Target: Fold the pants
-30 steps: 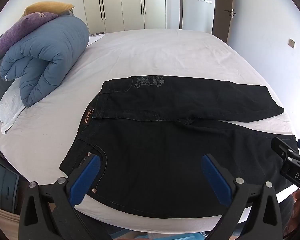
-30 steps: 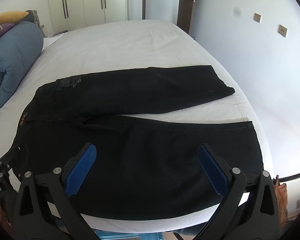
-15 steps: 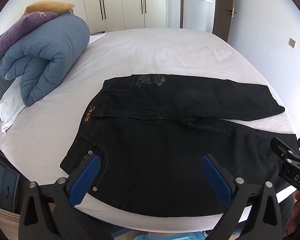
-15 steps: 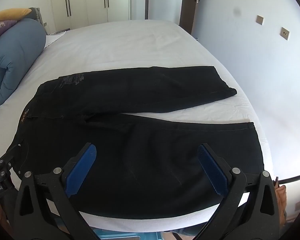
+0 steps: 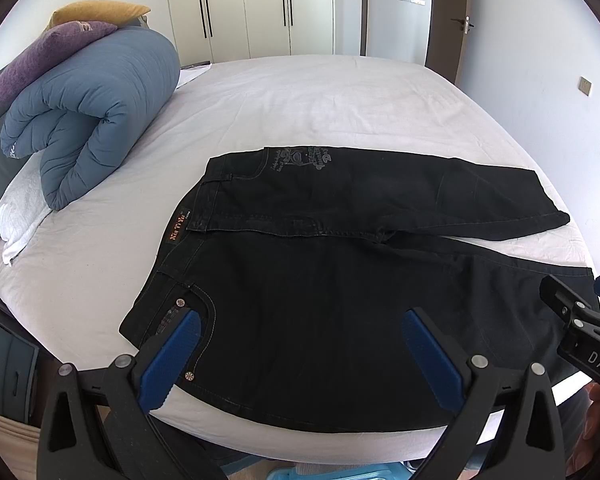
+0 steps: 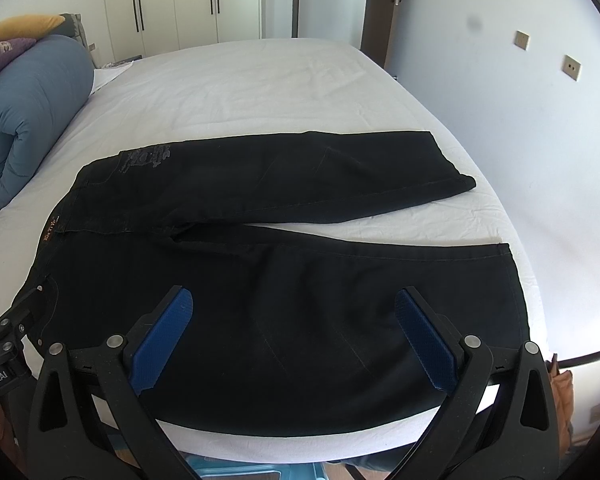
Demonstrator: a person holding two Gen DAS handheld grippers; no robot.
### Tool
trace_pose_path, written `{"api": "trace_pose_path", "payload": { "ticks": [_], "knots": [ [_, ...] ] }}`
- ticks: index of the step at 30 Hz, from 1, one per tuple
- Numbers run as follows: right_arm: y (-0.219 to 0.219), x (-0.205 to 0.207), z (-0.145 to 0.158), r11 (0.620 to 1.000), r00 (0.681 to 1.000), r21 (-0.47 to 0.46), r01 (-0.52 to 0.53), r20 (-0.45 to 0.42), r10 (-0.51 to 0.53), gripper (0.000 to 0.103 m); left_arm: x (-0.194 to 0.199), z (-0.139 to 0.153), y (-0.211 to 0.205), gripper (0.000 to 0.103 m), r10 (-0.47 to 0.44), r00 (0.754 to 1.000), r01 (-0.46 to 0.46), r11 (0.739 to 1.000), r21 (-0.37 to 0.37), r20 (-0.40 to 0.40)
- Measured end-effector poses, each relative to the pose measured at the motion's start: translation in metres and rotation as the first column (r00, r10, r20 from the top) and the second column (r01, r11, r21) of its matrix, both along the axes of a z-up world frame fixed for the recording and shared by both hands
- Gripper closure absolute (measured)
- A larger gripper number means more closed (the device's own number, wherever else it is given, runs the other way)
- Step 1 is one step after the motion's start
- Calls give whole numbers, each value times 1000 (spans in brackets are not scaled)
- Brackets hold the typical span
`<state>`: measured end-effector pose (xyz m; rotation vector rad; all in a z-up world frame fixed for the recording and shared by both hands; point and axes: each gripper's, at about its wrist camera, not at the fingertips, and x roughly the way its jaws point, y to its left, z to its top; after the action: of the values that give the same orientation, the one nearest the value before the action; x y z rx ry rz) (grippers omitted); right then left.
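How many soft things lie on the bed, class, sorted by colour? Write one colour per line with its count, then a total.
Black: 1, the pants
Blue: 1, the rolled duvet
Purple: 1, a pillow
Yellow: 1, a pillow
Total: 4

pants [image 5: 340, 300] near hem: behind gripper frames | waistband label [image 5: 179, 227]: unreadable | person's hand [image 5: 596, 420]: cut off

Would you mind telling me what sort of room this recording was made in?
Most likely a bedroom: a wide bed with a white sheet, a rolled blue duvet with pillows, and tall wardrobe doors behind.
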<state>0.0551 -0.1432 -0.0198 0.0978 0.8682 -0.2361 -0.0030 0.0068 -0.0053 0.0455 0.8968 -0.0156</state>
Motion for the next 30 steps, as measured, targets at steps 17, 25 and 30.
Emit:
{"api": "trace_pose_path", "payload": {
  "ticks": [17,25,30],
  "knots": [
    [4,-2,-4,1000,1000,-1,-12,-5,12,0,-2,-3,4,0,0,1000,0,1000,-4,-3],
    [6,-2,-5,1000,1000,0,-14,-6,14,0,-3,-4,4,0,-1,1000,1,1000,-3,-4],
    [9,-2,-6,1000,1000,-1,-17,-6,17,0,-3,-5,6,0,0,1000,0,1000,-4,-7]
  ]
}}
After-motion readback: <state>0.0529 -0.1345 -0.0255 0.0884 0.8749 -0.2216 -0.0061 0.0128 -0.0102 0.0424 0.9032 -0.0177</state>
